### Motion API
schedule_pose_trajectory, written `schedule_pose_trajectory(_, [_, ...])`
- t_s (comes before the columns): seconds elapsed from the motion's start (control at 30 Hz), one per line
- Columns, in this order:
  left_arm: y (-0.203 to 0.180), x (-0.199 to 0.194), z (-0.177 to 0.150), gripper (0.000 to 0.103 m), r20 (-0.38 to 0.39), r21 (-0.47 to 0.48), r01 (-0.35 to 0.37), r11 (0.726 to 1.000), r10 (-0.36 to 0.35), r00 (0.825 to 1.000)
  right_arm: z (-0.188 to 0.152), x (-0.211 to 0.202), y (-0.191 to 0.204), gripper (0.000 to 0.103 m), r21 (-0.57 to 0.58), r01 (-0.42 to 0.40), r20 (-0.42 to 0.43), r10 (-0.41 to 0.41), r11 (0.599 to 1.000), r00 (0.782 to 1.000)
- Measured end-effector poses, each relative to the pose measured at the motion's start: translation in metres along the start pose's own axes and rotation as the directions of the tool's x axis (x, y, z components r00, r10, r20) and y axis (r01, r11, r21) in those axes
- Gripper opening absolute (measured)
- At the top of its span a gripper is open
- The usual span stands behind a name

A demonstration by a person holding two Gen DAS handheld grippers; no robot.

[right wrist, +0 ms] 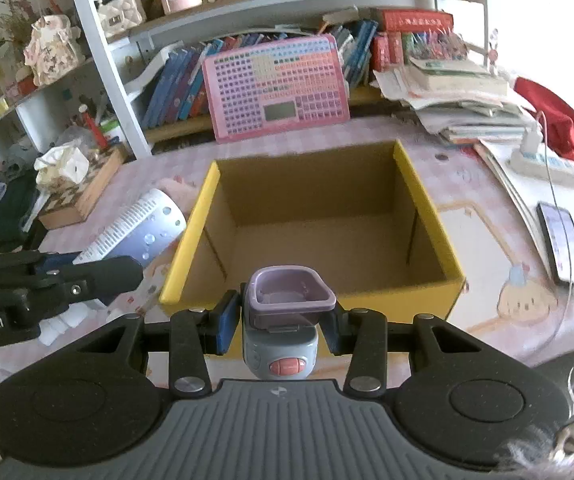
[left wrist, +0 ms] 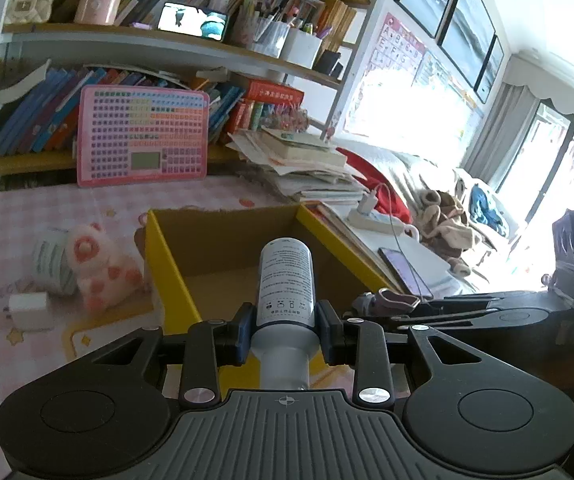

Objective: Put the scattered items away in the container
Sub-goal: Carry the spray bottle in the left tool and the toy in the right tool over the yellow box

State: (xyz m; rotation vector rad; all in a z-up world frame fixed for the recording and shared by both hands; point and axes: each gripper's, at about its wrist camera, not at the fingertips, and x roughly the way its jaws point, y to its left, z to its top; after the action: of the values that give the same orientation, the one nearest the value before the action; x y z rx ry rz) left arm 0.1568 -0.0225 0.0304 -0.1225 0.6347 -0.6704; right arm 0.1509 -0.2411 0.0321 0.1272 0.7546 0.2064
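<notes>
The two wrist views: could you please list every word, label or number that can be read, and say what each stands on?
"bot.AI", cut off at the picture's edge: on the left claw's black body.
"A", "B", "E", "F": on the pink alphabet poster; the rest is too small.
White bottle: printed text too small to read.
Pink key board: keys too blurred.
Red book: spine characters illegible.

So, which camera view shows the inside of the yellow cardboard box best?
The right wrist view: it looks down into the yellow cardboard box and shows its brown floor and four walls. In the left wrist view the box is partly hidden behind the white spray bottle.
</notes>
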Motion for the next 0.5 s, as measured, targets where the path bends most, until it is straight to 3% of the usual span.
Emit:
schedule_pose_trajectory(0.2, [-0.009,0.021,0.018,0.031,0.013,-0.005,-0.046,0.999,0.046,0.999,0.022,0.01,-0.021,0.04,-0.05,-0.036,0.025,0.038,0.998,0.999])
schedule_pose_trajectory(0.5, [-0.02,0.066,0.031,0.031,-0.02,-0.012,-0.12,0.993,0.12,0.993,0.047,0.053,-0.05,0.04,-0.142,-0.087,-0.028,0.084,0.986,0.996])
